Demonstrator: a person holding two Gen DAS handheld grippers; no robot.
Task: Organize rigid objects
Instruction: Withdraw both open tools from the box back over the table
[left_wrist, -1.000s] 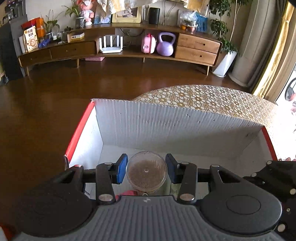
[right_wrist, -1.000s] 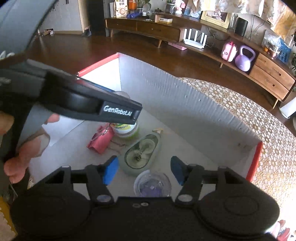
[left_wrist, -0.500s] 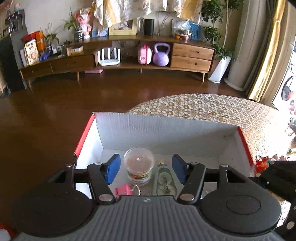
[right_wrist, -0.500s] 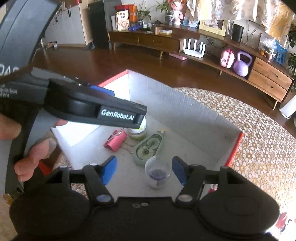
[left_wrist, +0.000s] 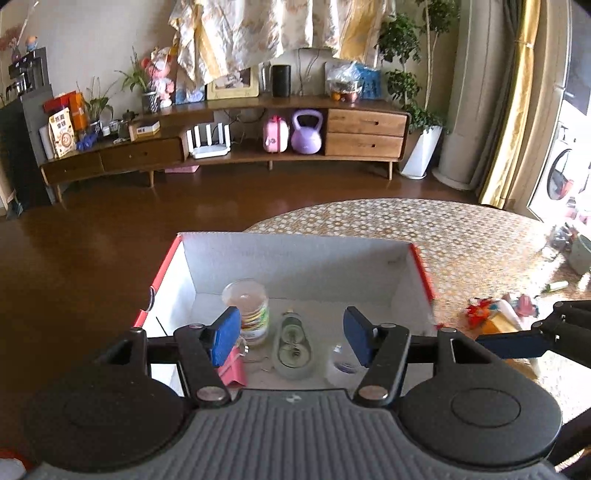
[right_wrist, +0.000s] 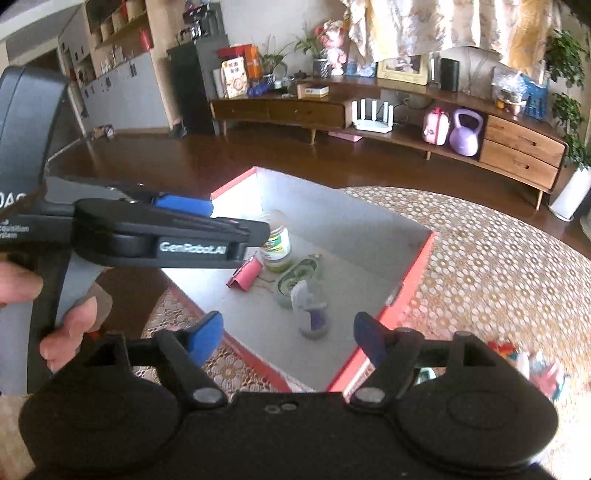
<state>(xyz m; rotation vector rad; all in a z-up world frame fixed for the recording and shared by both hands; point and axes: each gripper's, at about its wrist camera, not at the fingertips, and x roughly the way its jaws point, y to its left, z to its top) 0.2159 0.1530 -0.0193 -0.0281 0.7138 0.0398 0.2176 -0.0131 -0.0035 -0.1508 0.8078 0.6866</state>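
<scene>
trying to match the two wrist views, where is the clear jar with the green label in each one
Left wrist: the jar stands in the box's far-left part, just above the left gripper's left pad.
Right wrist: the jar is mid-frame, at the tip of the other gripper.
Shared landmark: the pink item beside it in the white box.

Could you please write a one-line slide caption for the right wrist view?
Right gripper, jaws opening and empty, above a red-edged box holding a jar, tape dispenser, small bottle and pink item.

Bench (left_wrist: 461, 229): round, floral-patterned cover. Red-edged white box (left_wrist: 295, 254) sits at left bench edge, open top. Small mixed items (left_wrist: 495, 314) lie right of box. Grey bowl-like object (left_wrist: 581, 254) at far right, partly cut off.
</scene>
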